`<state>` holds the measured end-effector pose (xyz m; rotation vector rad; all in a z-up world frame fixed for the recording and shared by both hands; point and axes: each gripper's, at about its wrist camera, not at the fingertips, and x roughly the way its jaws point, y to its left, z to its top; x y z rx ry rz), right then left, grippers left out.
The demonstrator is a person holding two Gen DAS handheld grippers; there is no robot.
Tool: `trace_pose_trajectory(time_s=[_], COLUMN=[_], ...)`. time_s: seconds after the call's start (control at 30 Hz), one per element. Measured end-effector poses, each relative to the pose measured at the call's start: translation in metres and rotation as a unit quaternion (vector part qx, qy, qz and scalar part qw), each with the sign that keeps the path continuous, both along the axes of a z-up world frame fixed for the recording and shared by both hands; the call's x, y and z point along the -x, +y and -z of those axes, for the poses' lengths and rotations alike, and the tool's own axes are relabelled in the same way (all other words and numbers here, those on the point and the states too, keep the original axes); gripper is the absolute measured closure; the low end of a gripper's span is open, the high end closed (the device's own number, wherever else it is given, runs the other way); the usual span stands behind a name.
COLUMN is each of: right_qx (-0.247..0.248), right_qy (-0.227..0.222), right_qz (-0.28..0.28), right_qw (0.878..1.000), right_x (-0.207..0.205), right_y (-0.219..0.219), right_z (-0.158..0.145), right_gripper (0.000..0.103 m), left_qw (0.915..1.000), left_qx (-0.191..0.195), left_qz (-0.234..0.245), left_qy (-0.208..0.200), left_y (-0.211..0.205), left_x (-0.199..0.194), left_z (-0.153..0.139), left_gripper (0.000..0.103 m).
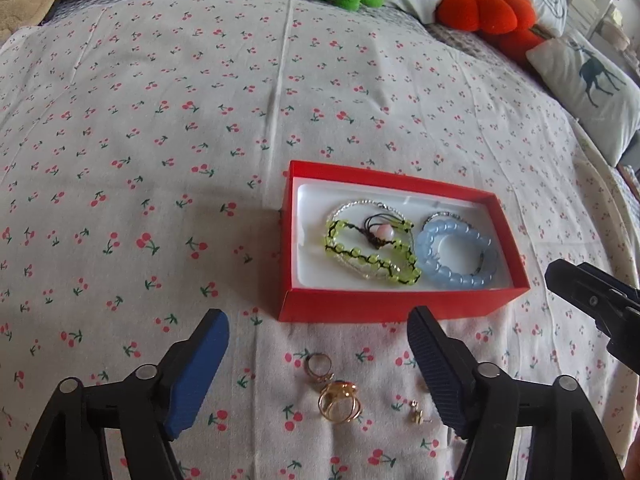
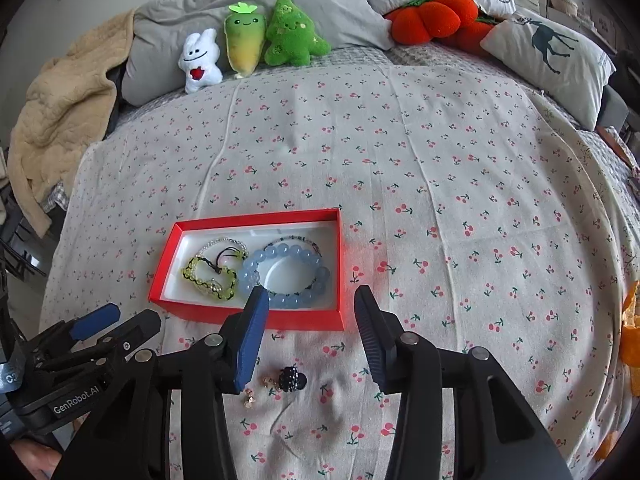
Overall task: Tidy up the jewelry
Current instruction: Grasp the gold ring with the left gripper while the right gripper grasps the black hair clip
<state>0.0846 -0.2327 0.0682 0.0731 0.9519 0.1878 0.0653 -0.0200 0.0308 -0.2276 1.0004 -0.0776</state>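
A red box [image 1: 384, 307] [image 2: 256, 319] with a white liner lies on the cherry-print sheet. It holds a blue bead bracelet [image 1: 454, 254] [image 2: 285, 276], a green bead bracelet [image 1: 370, 252] [image 2: 210, 276] and thin silver chains. My left gripper [image 1: 318, 334] is open and empty above two gold rings [image 1: 340, 402] [image 1: 319, 365] and a small gold earring [image 1: 417, 410]. My right gripper [image 2: 310, 320] is open and empty in front of the box, above a black beaded piece [image 2: 292, 378] and small gold earrings [image 2: 250, 398]. The left gripper also shows in the right wrist view [image 2: 116, 322].
Plush toys [image 2: 248, 40], an orange pumpkin cushion [image 2: 434, 16] and pillows [image 2: 548, 56] line the far edge of the bed. A beige blanket [image 2: 60, 120] hangs at the far left. Orange items [image 2: 630, 332] lie at the right edge.
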Motion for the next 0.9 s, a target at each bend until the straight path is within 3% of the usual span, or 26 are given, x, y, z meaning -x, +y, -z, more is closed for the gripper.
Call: trace_pose_trajectory(time_s=[0.17,0.37,0.7,0.9], right_qx=[0.001,0.022,0.052,0.066], right_qy=[0.024,0.049,0.106,0.115], right_qz=[0.003,0.005,0.008,0.006], right_qw=[1.000,0.999,0.993,0.991], right_x=[0.015,0.025,0.027,0.023], right_y=[-0.005,-0.006,0.000,0.002], right_z=[0.007,0.017,0.042,0.052], right_gripper=[0.048,0.038,0.037,0.037], left_qw=[0.9996,0.9978,0.9943,0.9934], left_qx=[-0.018,-0.041,-0.052,-0.043], left_qz=[0.003,0.008,0.017,0.009], left_qy=[0.021,0.052,0.091,0.107], left_y=[0.004,0.006,0.010,0.020], left_x=[0.013,0.024,0.032,0.028], left_z=[0.005,0.017,0.036,0.047], left_gripper=[0.013,0.012,0.011,0.011])
